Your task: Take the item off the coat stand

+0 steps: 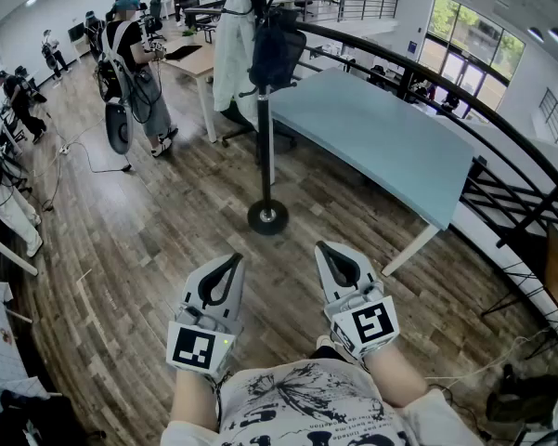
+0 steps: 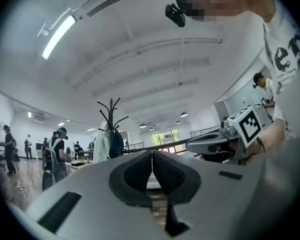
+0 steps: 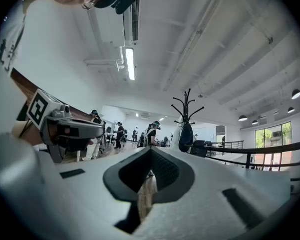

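Note:
A black coat stand (image 1: 263,110) rises from a round base on the wood floor ahead of me. A dark bag (image 1: 277,54) and a white garment (image 1: 232,49) hang from it. Both gripper views show the stand far off, with the dark bag (image 2: 116,144) (image 3: 185,136) beside the white garment (image 2: 103,143). My left gripper (image 1: 234,261) and right gripper (image 1: 323,247) are held low near my body, well short of the stand. Each is shut with nothing between its jaws.
A pale blue table (image 1: 371,133) stands right of the stand, with a black railing (image 1: 501,128) behind it. Several people (image 1: 135,63) stand at desks at the far left. Cables lie on the floor at left.

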Tool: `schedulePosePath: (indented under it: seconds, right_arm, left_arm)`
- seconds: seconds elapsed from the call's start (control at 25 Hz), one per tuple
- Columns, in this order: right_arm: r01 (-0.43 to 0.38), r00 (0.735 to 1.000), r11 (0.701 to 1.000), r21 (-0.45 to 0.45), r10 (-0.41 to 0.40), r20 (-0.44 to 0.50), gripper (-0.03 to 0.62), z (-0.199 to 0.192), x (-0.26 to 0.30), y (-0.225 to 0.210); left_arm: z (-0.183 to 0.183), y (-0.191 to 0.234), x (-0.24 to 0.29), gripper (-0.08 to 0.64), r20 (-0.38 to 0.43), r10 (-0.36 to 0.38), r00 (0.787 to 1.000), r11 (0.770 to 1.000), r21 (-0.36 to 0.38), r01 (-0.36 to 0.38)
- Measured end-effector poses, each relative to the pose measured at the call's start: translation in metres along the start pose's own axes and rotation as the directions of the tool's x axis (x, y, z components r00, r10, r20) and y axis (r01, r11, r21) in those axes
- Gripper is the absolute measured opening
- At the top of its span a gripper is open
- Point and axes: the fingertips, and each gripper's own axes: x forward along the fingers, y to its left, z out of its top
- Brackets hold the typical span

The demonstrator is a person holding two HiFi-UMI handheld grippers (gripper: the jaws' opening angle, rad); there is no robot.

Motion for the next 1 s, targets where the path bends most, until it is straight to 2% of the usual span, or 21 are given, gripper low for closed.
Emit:
schedulePosePath:
  seconds: [0.36, 0.56, 0.72, 1.0]
  right_arm:
    - [0.004, 1.000, 1.000, 0.016, -0.004, -0.008, -0.008, -0.007, 0.001, 0.006]
    - [0.034, 0.999, 0.998, 0.054, -0.035, 0.024, -0.008, -0.004, 0.001, 0.000]
    - [0.027, 1.000, 0.998, 0.048, -0.027, 0.005, -0.008, -0.012, 0.002, -0.002]
    - [0.008, 1.000, 0.997, 0.082, -0.006, -0.028, -0.006, -0.036, 0.037, -0.030]
  left_arm:
    - [-0.003, -0.001, -0.003, 0.005, -0.011, -0.014, 1.000, 1.000, -0.006, 0.014]
    - [0.000, 0.007, -0.002, 0.005, 0.005, 0.011, 1.000, 0.999, -0.030, -0.011]
    - [-0.001, 0.012, 0.001, 0.005, 0.023, 0.029, 0.999, 0.998, -0.053, -0.028]
    - [-0.017, 0.029, 0.035, 0.005, -0.011, 0.046, 0.999, 0.998, -0.052, -0.046]
